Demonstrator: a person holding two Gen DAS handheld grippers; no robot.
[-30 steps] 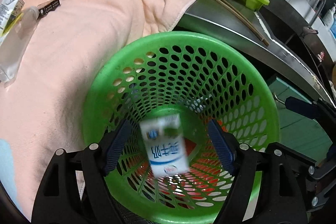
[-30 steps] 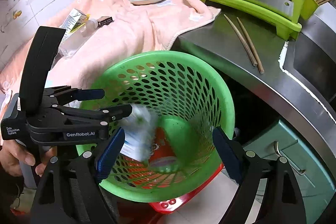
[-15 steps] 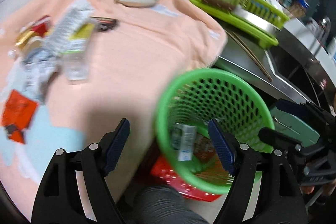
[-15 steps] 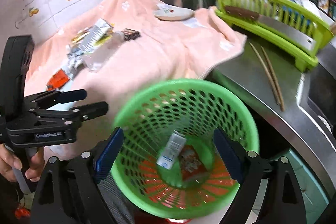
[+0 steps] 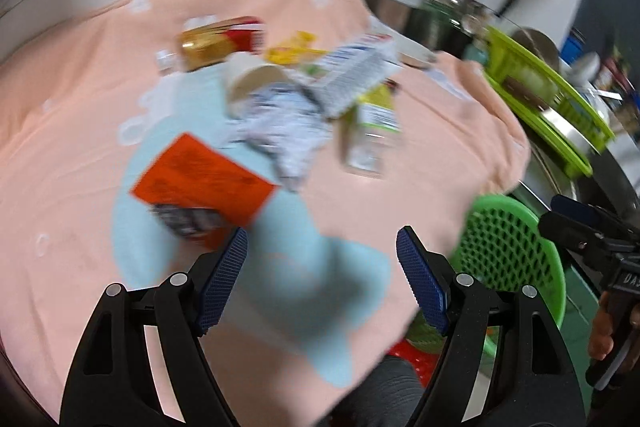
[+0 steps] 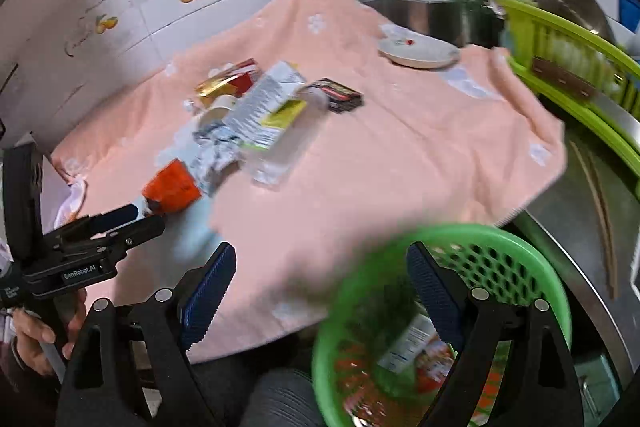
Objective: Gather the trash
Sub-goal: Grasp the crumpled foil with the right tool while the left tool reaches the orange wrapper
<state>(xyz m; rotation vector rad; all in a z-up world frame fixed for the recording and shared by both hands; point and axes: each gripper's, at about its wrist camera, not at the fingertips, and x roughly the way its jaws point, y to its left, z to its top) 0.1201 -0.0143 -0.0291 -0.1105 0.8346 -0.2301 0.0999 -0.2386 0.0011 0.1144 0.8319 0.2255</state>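
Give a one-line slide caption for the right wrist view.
Open, empty right gripper above a green perforated plastic basket beside a peach towel strewn with trash.

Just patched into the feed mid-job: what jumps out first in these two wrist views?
A heap of litter sits mid-way across the peach towel: a bright orange flat packet nearest, crumpled white wrappers, a clear plastic bottle and a gold-and-red packet behind. The green perforated plastic basket stands off the towel's near right corner, trash already inside. Both the left gripper and right gripper are open, holding nothing.
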